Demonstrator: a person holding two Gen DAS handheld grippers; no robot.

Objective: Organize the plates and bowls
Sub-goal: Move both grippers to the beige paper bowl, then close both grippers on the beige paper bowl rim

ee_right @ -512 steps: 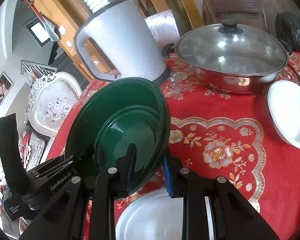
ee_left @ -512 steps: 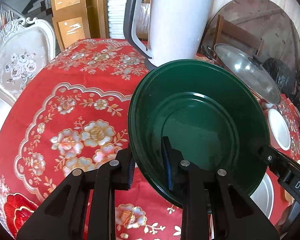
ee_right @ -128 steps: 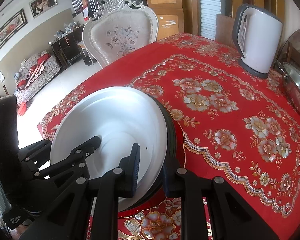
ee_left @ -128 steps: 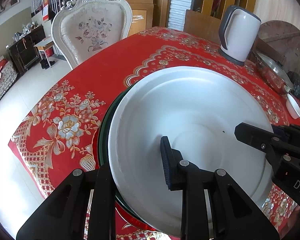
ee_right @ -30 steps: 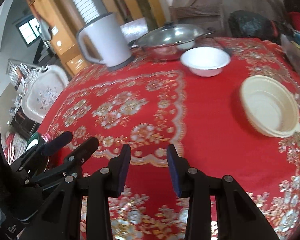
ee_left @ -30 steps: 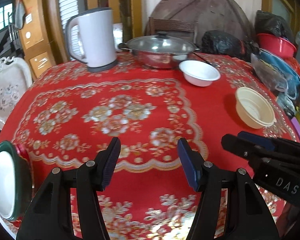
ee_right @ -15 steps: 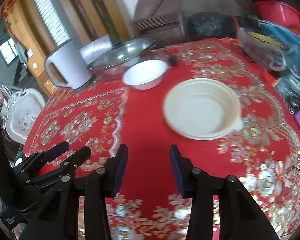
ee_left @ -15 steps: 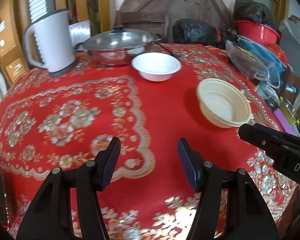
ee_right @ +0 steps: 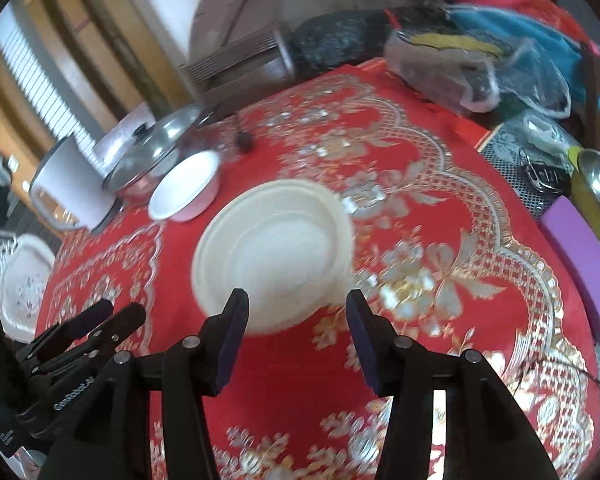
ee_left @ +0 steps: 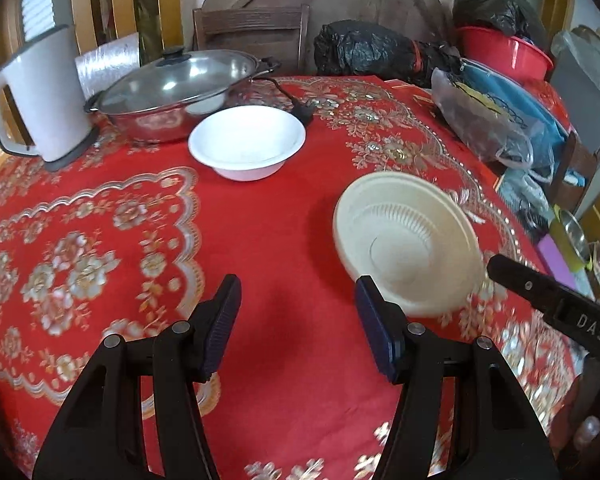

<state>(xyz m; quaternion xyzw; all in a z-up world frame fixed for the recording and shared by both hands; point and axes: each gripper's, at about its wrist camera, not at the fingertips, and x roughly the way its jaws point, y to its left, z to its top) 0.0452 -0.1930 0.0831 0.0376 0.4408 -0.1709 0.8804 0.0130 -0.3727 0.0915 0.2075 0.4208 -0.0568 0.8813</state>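
The left gripper (ee_left: 298,312) stood about half open above the red floral tablecloth (ee_left: 260,216), with nothing between its blue-padded fingers (ee_left: 374,332). The right gripper (ee_right: 296,322) was opening – its jaws were parted with nothing between them, and the pads pressed on nothing.

The cream ribbed plastic bowl (ee_right: 272,256) sat upright on the cloth just beyond the right gripper's tips; in the left wrist view it lay beside and past the left gripper's right finger (ee_left: 408,248). The smaller white round bowl (ee_left: 247,142) sat farther back, well apart from the cream one and near the steel pan with a glass lid (ee_left: 176,88). A white electric kettle (ee_left: 40,100) stood beside the pan.

Black plastic bags (ee_left: 364,50) and a red basin (ee_left: 504,56) crowded the far edge – none of them touched either bowl.
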